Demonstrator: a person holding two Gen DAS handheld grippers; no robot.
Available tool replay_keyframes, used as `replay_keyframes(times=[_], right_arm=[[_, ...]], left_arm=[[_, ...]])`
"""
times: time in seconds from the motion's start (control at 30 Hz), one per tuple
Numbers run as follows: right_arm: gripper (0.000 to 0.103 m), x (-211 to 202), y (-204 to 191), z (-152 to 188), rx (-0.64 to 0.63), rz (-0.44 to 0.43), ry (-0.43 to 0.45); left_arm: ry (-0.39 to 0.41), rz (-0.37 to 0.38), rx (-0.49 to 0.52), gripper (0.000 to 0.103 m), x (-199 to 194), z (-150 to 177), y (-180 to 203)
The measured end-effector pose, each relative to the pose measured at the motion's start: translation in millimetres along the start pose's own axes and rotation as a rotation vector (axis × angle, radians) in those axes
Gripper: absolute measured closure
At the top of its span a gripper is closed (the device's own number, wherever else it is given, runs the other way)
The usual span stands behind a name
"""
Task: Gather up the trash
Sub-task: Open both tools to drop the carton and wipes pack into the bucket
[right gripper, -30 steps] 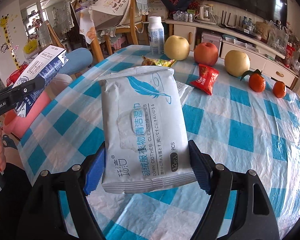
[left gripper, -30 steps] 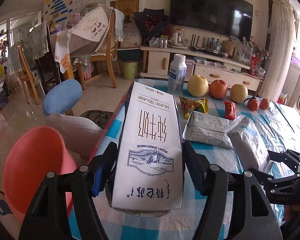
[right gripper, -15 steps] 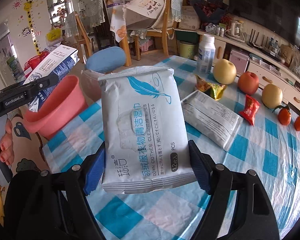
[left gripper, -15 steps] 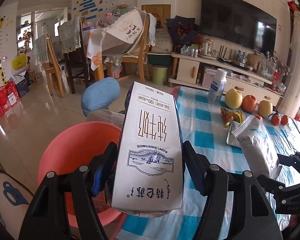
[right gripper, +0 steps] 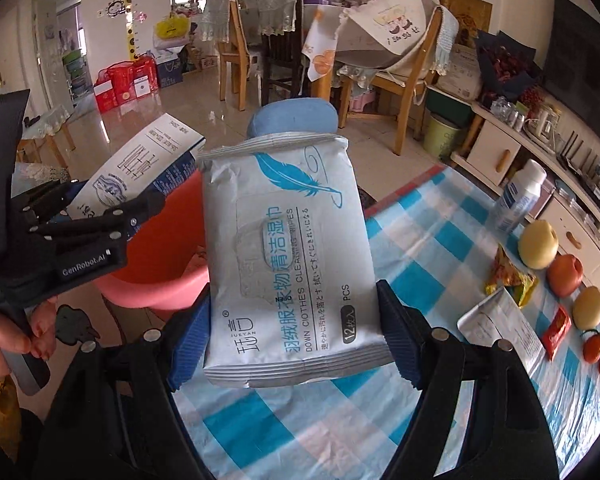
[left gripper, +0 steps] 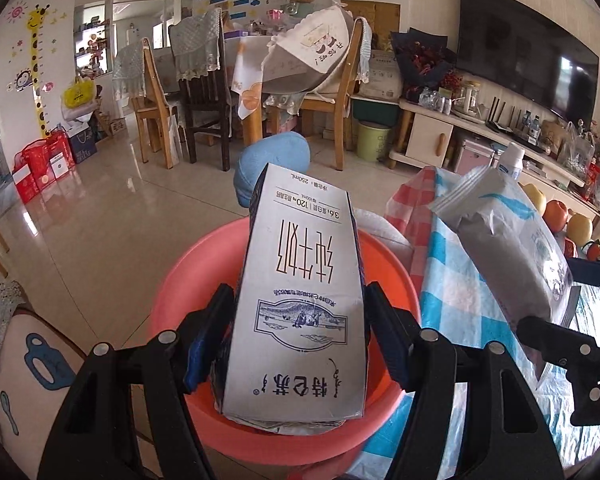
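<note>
Through my left wrist view, my left gripper (left gripper: 300,332) clamps a 250 mL milk carton (left gripper: 300,300) above the pink plastic basin (left gripper: 172,300) beside the checked table (left gripper: 440,280).

Through my right wrist view, my right gripper (right gripper: 294,334) grips a wet-wipes pack (right gripper: 288,252) over the table edge, near the basin (right gripper: 160,280).
</note>
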State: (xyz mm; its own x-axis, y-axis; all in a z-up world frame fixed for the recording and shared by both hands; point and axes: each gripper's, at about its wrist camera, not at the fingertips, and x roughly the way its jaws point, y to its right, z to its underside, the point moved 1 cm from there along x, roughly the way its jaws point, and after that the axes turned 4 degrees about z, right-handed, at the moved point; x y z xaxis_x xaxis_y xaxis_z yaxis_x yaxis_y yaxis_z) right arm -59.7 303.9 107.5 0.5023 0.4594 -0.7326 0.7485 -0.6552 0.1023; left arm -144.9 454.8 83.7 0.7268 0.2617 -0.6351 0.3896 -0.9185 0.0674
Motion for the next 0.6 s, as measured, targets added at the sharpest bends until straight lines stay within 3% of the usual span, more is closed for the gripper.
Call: replay_keyframes(times=[0.23, 0.53, 0.57, 0.6], right_arm=[[0.025, 32, -38, -29, -0.063, -0.035, -0.024], [0.021, 63, -57, -38, -0.098, -0.048, -0.035], [0.02, 63, -56, -38, -0.092, -0.053, -0.025], [0.019, 62, -53, -39, -0.075, -0.052, -0.013]], left_arm=[[-0.03, -0.014, -0.051, 0.035, 16, 7, -31], [-0.088, -0.025, -0.074, 0.034, 40, 19, -49], [-0.094, -0.021, -0.076, 0.032, 42, 19, -51], [-0.097, -0.021, -0.078, 0.024, 44, 20, -52]])
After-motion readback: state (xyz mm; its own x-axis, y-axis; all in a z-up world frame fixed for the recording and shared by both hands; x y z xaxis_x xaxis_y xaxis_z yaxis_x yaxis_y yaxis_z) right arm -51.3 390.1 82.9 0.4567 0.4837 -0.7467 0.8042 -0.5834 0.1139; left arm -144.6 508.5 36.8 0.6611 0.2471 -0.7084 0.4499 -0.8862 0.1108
